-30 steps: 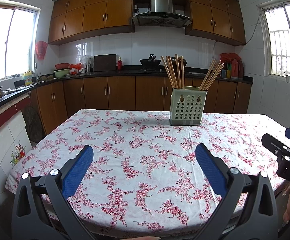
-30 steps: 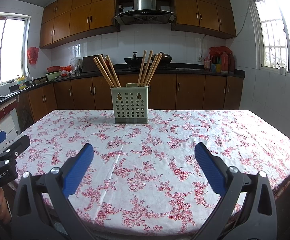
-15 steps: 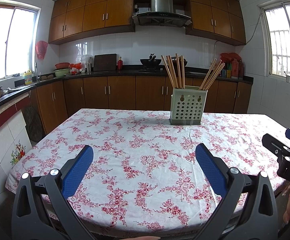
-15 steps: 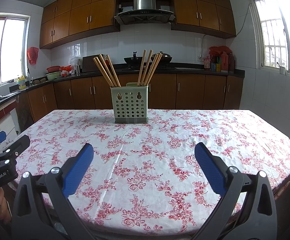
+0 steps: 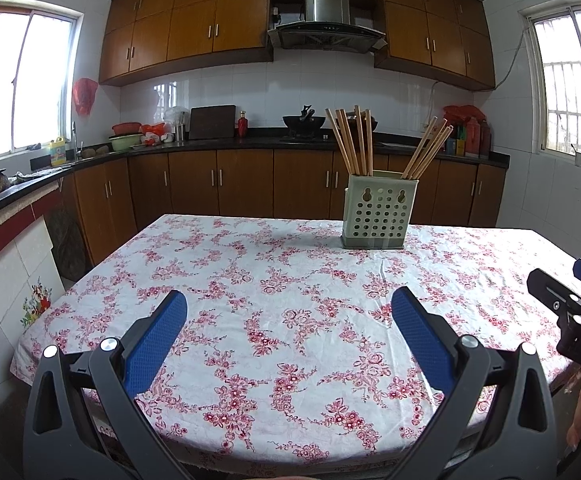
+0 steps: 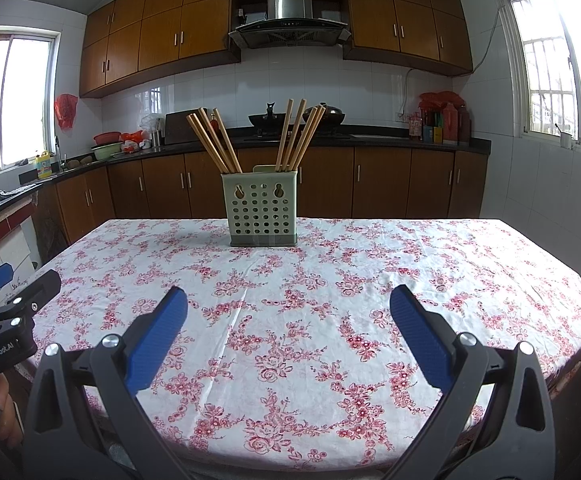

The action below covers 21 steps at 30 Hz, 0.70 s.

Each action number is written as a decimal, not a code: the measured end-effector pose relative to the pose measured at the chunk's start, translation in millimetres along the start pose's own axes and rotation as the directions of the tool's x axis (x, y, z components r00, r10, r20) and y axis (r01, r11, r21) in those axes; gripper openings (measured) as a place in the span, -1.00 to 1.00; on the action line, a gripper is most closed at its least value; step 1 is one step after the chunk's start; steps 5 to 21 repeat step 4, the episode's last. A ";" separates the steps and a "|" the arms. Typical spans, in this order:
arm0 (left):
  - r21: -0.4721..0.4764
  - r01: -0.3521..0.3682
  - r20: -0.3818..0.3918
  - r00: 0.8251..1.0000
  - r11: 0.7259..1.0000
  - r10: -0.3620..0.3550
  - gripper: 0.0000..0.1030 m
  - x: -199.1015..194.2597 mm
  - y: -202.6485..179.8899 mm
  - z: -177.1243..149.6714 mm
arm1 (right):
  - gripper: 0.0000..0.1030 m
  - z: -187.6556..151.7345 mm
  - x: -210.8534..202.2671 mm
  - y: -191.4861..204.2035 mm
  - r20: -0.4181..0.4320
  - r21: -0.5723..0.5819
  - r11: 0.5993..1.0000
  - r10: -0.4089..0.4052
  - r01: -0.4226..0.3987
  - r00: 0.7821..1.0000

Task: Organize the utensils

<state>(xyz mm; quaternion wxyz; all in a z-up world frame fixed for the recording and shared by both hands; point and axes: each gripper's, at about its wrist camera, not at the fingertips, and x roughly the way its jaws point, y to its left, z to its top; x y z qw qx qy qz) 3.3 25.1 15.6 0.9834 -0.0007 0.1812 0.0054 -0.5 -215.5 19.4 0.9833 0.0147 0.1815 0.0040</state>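
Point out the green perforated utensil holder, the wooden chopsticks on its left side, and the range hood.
Green perforated plastic utensil holder [image 6: 263, 210], right wrist view, front wall.
Left bundle of wooden chopsticks [image 6: 213, 140], right wrist view, mid-shaft.
Steel range hood [image 6: 289, 32], right wrist view, canopy.

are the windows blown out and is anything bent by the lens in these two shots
Left wrist view: the left window is washed out to white and the upper cabinets bow into an arc. Right wrist view: the right window glares against the dark corner vignette, while the utensil holder and its chopsticks stay sharp.
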 end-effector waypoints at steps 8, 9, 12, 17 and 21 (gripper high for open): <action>-0.001 0.002 -0.002 1.000 1.000 -0.002 0.96 -0.6 0.4 0.0 | 0.92 0.1 -0.2 -0.1 0.000 0.000 1.000 0.000 0.000 1.000; -0.001 0.002 -0.002 1.000 1.000 -0.002 0.96 -0.6 0.4 0.0 | 0.92 0.1 -0.2 -0.1 0.000 0.000 1.000 0.000 0.000 1.000; -0.001 0.002 -0.002 1.000 1.000 -0.002 0.96 -0.6 0.4 0.0 | 0.92 0.1 -0.2 -0.1 0.000 0.000 1.000 0.000 0.000 1.000; -0.001 0.002 -0.002 1.000 1.000 -0.002 0.96 -0.6 0.4 0.0 | 0.92 0.1 -0.2 -0.1 0.000 0.000 1.000 0.000 0.000 1.000; -0.001 0.002 -0.002 1.000 1.000 -0.002 0.96 -0.6 0.4 0.0 | 0.92 0.1 -0.2 -0.1 0.000 0.000 1.000 0.000 0.000 1.000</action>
